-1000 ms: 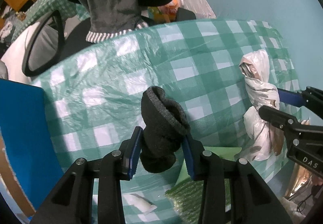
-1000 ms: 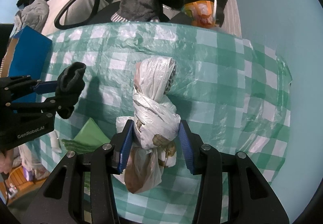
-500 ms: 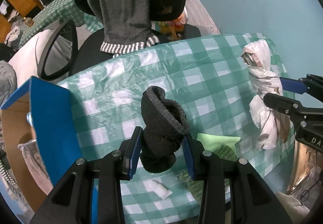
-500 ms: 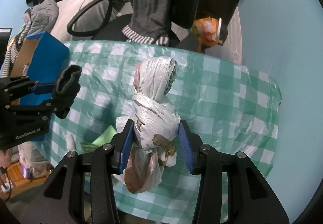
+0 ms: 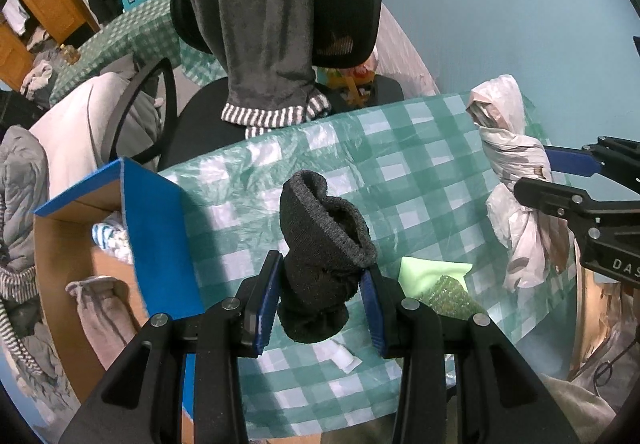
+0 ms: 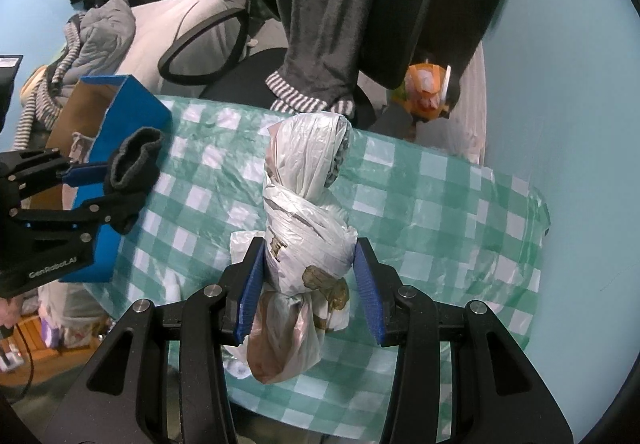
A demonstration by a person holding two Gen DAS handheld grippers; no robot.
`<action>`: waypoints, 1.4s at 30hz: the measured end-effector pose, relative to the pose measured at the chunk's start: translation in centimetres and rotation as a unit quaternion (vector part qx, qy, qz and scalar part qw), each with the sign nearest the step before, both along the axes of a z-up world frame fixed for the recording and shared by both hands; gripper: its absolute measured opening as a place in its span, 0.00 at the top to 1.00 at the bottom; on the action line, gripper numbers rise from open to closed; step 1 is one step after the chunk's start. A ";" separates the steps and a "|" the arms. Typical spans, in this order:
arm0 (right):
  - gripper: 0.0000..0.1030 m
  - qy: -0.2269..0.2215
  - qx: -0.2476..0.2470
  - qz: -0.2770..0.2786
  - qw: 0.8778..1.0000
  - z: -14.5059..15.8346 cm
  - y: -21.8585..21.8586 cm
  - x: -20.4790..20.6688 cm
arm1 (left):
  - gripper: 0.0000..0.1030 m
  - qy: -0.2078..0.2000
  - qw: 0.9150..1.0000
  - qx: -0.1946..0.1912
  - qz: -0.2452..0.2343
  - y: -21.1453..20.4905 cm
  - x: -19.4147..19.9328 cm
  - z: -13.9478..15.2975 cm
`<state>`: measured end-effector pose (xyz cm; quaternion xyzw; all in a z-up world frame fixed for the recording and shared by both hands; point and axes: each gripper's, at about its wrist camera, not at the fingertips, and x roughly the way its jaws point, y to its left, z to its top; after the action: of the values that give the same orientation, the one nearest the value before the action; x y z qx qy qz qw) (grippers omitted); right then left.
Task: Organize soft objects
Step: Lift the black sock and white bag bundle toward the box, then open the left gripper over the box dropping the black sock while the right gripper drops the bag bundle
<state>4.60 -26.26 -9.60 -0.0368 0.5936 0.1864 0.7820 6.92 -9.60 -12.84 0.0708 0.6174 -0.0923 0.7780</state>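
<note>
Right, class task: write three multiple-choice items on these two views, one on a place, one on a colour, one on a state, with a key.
1. Where is the open cardboard box?
A. past the table's left edge
B. on the office chair
C. under the right gripper

2. What colour is the rolled sock in the left gripper?
A. white
B. black
C. orange

3. What is the state of the right gripper?
A. open, holding nothing
B. shut on a knotted plastic bag
C. resting on the table

Key: 1 A, its blue flap stands beside the checked tablecloth; 2 B, dark knit; 3 B, pads press the bag.
</note>
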 end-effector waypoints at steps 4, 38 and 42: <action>0.58 -0.006 0.001 0.004 1.000 0.8 0.6 0.0 | 0.62 -0.014 1.000 0.020 -0.002 0.5 -0.4 1.0; 0.58 -0.038 0.025 0.080 0.996 4.9 11.8 -0.3 | 0.62 -0.035 0.996 0.008 0.083 11.5 -3.7 4.4; 0.58 -0.037 0.028 0.095 0.994 4.9 13.9 -0.1 | 0.62 -0.036 0.995 0.011 0.095 13.2 -4.1 4.5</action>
<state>4.49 -12.36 -4.67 -0.0785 0.5525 0.2749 0.7829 2.81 3.60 -8.35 0.0237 0.5937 -0.0088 0.8043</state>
